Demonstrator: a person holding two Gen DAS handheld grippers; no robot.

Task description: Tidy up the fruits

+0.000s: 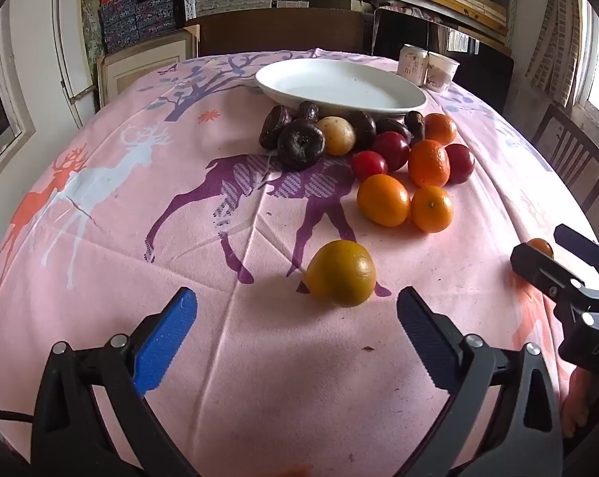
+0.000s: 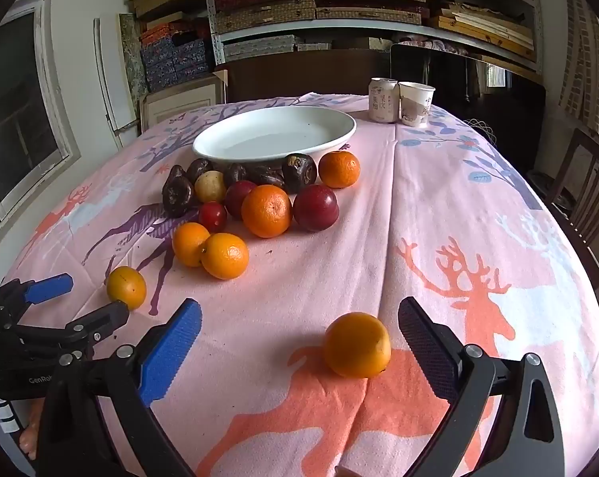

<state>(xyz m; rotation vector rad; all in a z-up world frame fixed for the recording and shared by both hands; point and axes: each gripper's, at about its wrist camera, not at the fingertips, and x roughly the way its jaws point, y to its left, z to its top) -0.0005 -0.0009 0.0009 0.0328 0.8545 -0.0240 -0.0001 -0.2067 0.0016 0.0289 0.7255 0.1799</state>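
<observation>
Two hand-held grippers hang over the tabletop as I watch, each with ribbed blue pads on black plastic arms. My left hand-held gripper [image 1: 297,310] has its jaws spread wide, with a smooth yellow-orange citrus fruit [image 1: 341,273] on the cloth just beyond the tips, untouched. My right hand-held gripper [image 2: 299,320] is equally wide, and a round dimpled orange [image 2: 357,344] lies between its fingers, nearer the black pad, with no pad pressing it.

Farther back, a loose pile of fruit [image 2: 259,198] lies against the near rim of a glossy white oval ceramic plate [image 2: 275,135]: wrinkled dark purple-brown fruits, one pale yellow fruit, shiny red plums and pebbly tangerines. The plate holds no fruit.

Covering the tabletop is a soft pink cotton cloth [image 2: 379,238] printed with purple, coral and white deer, creased along its folds. At the far edge stand a pale drinks can [image 2: 383,99] and a paper cup [image 2: 415,103], touching. Behind are metal shelves [image 2: 339,12] stacked with woven and patterned boxes, plus a dark wooden chair [image 2: 586,187] on the right.
</observation>
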